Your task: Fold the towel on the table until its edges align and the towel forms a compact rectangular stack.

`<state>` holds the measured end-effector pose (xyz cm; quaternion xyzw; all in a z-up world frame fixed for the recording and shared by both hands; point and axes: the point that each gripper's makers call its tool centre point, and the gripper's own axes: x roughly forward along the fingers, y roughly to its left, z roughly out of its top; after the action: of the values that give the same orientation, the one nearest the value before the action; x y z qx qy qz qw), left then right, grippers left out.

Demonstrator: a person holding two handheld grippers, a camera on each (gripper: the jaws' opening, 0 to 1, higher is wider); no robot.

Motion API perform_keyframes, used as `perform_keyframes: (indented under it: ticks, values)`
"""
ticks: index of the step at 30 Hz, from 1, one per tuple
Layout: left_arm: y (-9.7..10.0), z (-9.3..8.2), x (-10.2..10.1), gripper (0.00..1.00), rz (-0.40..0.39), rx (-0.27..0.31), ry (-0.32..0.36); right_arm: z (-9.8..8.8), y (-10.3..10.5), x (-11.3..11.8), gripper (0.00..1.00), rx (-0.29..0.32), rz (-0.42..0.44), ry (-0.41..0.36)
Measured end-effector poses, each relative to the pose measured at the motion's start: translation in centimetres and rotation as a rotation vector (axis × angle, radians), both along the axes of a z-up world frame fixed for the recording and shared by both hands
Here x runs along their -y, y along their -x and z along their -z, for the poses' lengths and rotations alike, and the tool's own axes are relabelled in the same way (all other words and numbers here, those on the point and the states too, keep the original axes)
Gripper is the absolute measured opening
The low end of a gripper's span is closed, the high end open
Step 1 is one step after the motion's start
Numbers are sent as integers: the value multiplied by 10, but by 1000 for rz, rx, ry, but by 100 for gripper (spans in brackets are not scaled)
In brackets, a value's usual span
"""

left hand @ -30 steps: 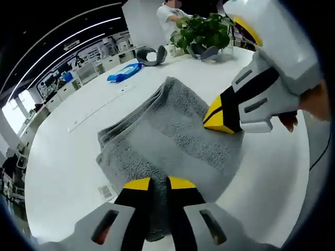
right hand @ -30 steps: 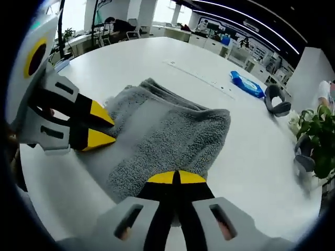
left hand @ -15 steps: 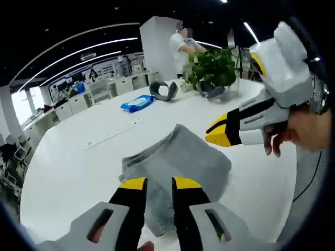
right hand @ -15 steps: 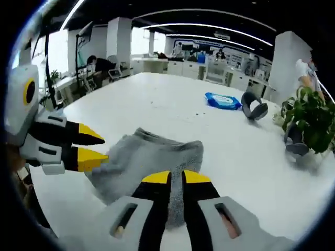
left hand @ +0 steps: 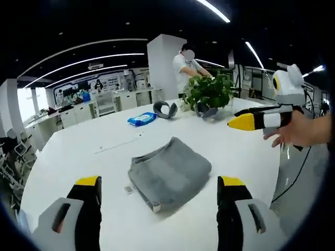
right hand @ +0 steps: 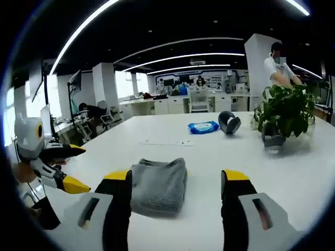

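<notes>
Folded grey towel (left hand: 170, 172) sits alone mid-table (left hand: 73, 162), bare white top all round it. In the left gripper view its long axis runs from 7 to 1 o'clock, layered edges facing 7. Left gripper (left hand: 159, 196) is released, jaws spread wide, holding nothing. Right gripper (right hand: 178, 191) likewise gapes empty, the towel (right hand: 158, 184) just beyond. Blue packet (right hand: 203, 127) and plant (right hand: 285, 112) sit well off at 1 o'clock.

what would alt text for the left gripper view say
A grey towel lies folded into a compact stack on a white table, framed between the left gripper's wide-open jaws. The right gripper, held in a hand, hovers at the right, apart from the towel. Behind sit a blue packet, a plant and a standing person.
</notes>
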<state>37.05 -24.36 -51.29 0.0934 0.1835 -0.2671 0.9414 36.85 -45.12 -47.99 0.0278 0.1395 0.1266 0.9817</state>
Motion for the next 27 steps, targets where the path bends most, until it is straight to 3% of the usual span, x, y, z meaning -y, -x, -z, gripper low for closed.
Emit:
perform_keyframes:
  ticks: [8, 27]
  values:
    - [4, -1, -26, 100, -75, -16, 61, 3, 23, -4, 99, 14, -34, 77]
    - [10, -11, -39, 100, -100, 27, 25, 7, 20, 5, 99, -6, -3, 10]
